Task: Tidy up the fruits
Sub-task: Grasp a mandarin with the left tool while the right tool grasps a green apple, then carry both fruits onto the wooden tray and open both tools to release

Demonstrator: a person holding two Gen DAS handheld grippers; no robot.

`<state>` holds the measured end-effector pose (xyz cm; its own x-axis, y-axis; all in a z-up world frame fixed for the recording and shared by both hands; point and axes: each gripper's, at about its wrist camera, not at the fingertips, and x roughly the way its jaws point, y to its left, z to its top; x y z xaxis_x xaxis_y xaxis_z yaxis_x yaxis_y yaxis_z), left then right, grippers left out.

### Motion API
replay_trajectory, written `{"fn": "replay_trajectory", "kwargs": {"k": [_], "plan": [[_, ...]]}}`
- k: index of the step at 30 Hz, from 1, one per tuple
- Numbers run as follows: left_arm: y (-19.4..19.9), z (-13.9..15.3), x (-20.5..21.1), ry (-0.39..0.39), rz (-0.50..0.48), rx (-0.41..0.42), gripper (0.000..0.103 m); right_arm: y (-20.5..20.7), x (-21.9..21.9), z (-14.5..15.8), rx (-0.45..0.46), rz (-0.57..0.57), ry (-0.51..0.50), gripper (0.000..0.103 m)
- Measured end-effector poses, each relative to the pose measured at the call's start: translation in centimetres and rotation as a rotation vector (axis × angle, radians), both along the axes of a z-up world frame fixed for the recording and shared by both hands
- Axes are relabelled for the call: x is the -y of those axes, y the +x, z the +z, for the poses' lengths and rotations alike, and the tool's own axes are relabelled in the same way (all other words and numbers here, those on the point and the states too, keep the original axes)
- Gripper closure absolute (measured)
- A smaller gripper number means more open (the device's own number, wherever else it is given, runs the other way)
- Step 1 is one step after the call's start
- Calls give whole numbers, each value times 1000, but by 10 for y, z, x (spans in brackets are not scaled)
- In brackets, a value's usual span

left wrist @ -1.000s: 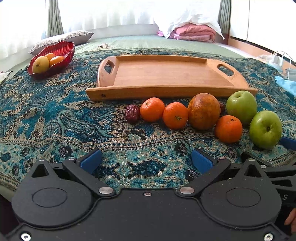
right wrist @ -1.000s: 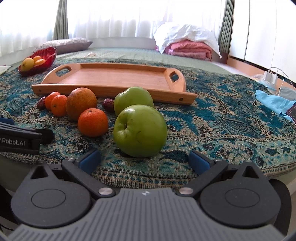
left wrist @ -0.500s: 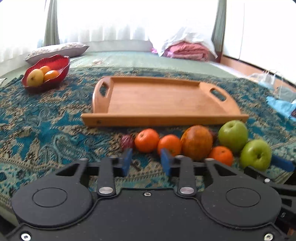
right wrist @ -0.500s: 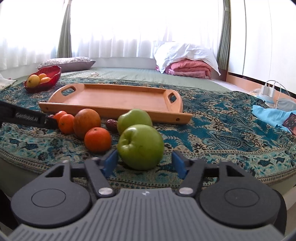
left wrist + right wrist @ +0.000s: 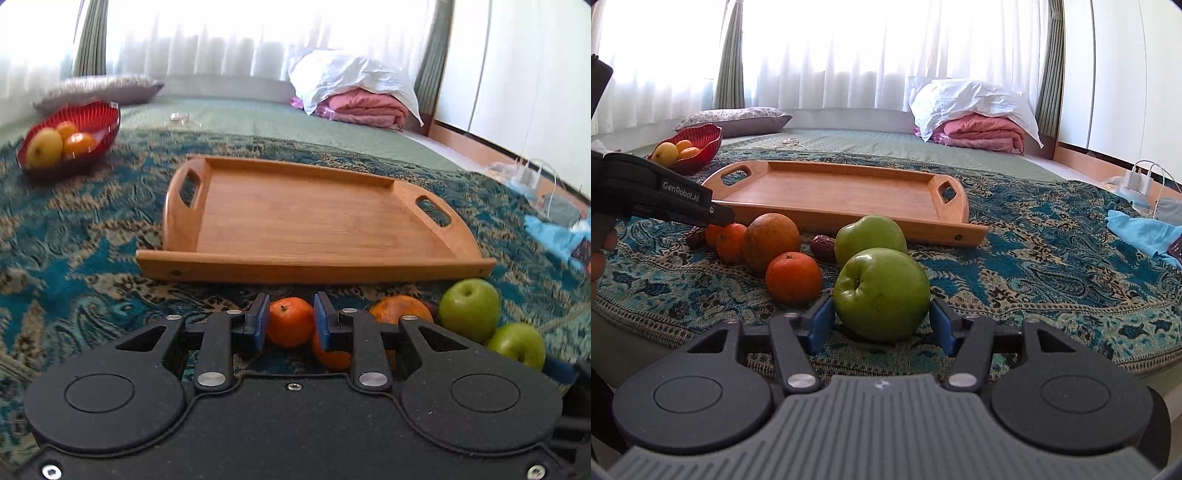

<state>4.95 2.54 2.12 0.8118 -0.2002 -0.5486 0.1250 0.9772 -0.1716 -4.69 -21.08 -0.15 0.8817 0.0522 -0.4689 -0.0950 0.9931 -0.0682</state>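
Bare wooden tray (image 5: pixel 314 221) floor beyond the crowded fruit row (image 5: pixel 768 240), its low near rim between.

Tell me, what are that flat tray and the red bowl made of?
The tray looks like wood, maybe bamboo: warm tan, visible grain lines, smooth satin finish. The red bowl looks like glass or clear plastic: translucent, ribbed, glossy glints on its wavy rim. Which of the two, I cannot tell.
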Motion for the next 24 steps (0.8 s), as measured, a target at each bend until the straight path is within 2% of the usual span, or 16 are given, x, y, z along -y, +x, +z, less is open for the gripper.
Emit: {"fn": "replay_trajectory", "kwargs": {"k": [8,11,16,19,21,24], "plan": [[15,-5,-12,-65,10,-26,75,15,3,-6,-31,-14,43,39],[20,-8,-14,-84,15,-42,67,17,3,-7,-32,-16,42,39],[27,-10,-14,-116,12,-66,70,16,3,-7,-28,-19,45,41],[19,-5,-14,-136,55,-35,73,14,4,-6,-16,-44,76,42],[9,1,-10,-98,55,24,73,11,5,-4,-3,-60,91,42],[0,14,2,16,27,102,74,9,8,1,21,-78,107,42]]}}
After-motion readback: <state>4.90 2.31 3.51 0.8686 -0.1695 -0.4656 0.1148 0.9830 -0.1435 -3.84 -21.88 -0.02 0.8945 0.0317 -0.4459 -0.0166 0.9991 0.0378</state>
